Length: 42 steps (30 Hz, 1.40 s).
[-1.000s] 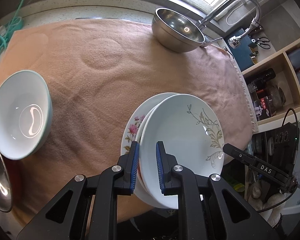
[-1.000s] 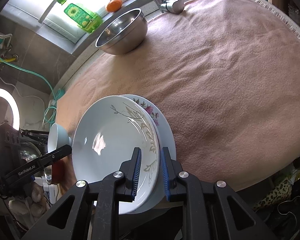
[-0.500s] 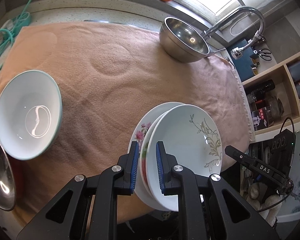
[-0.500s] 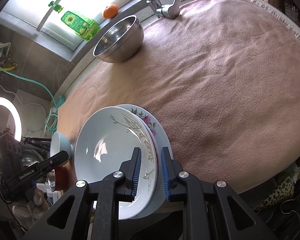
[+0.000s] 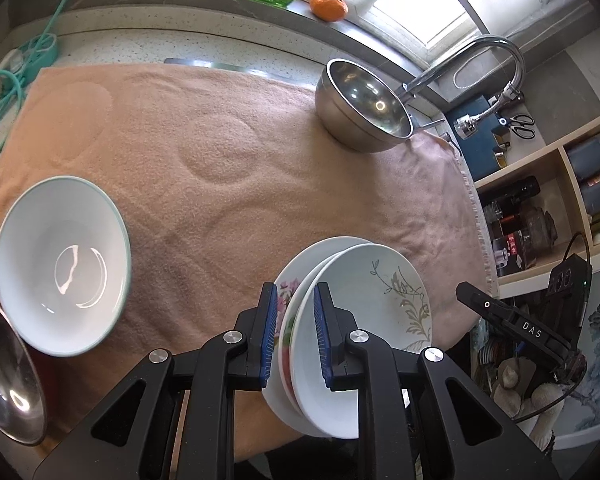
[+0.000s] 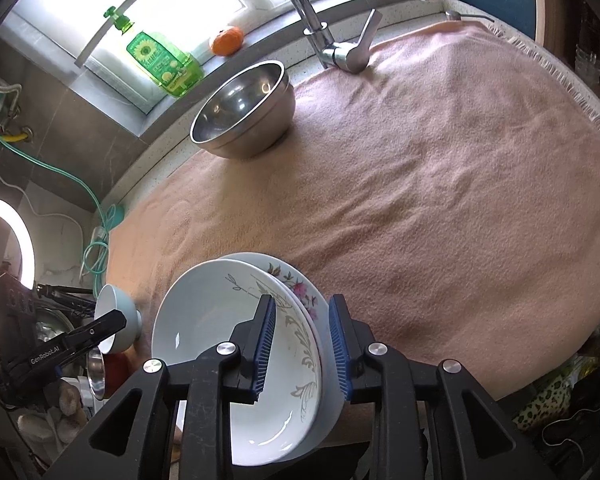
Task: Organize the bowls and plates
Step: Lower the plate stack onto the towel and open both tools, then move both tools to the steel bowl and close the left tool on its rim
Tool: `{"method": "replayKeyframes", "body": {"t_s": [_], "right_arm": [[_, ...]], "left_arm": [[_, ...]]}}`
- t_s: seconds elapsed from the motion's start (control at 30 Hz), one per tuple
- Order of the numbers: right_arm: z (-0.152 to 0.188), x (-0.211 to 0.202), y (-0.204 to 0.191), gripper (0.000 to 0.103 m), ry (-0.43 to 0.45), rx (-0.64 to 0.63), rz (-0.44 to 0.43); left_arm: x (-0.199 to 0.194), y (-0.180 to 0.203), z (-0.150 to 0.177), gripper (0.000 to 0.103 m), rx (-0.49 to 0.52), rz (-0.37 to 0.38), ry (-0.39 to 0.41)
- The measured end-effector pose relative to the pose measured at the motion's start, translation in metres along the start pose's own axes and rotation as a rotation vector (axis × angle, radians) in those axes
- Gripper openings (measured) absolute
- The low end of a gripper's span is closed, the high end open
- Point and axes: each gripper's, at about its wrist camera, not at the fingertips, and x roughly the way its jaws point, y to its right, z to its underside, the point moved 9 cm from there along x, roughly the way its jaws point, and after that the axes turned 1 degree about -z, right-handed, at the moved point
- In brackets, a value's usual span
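Observation:
Two stacked plates sit at the front edge of the pink towel [image 5: 228,168]: a leaf-pattern plate [image 5: 372,300] [image 6: 220,320] on a flower plate [image 5: 296,284] [image 6: 300,284]. My left gripper [image 5: 294,320] is shut on the stack's left rim. On the opposite rim, my right gripper [image 6: 302,340] has its jaws opening, with both plates between them and a gap at the right pad. A white bowl with a teal rim [image 5: 60,264] [image 6: 118,320] stands to the left. A steel bowl [image 5: 364,108] [image 6: 244,112] stands at the back.
A faucet [image 6: 332,48] rises behind the towel near the steel bowl. A green soap bottle [image 6: 160,60] and an orange [image 6: 228,40] stand on the sill. Another steel bowl [image 5: 4,380] lies at the far left. Shelves [image 5: 560,200] stand at the right.
Both hands have risen a little and the views show more of the counter. The right gripper's jaws have spread apart around the plate rims. The left grip looks the same.

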Motion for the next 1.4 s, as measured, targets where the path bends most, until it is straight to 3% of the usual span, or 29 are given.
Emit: {"method": "replayKeyframes", "body": {"t_s": [0.1,0.33,0.73,0.8,1.4], "right_arm": [[-0.011,-0.007,-0.002,0.034,0.028,-0.03,0.016],[-0.046,-0.017,-0.002,0.036,0.069,-0.114,0.038],[-0.109,-0.008,0.003,0.036,0.015,-0.285,-0.023],[-0.121,-0.005,0.005,0.036,0.005,-0.309,-0.04],[-0.199,0.054,-0.026,0.036,-0.011,-0.526,-0.086]], "left_arm": [[-0.002,0.0,-0.003,0.017,-0.007,-0.005,0.01],[-0.005,0.005,-0.009,0.017,-0.045,-0.025,0.041],[-0.005,0.025,-0.024,0.017,-0.194,-0.089,0.143],[-0.003,0.032,-0.028,0.022,-0.208,-0.095,0.157],[0.044,0.068,-0.107,0.022,-0.239,-0.153,0.218]]}}
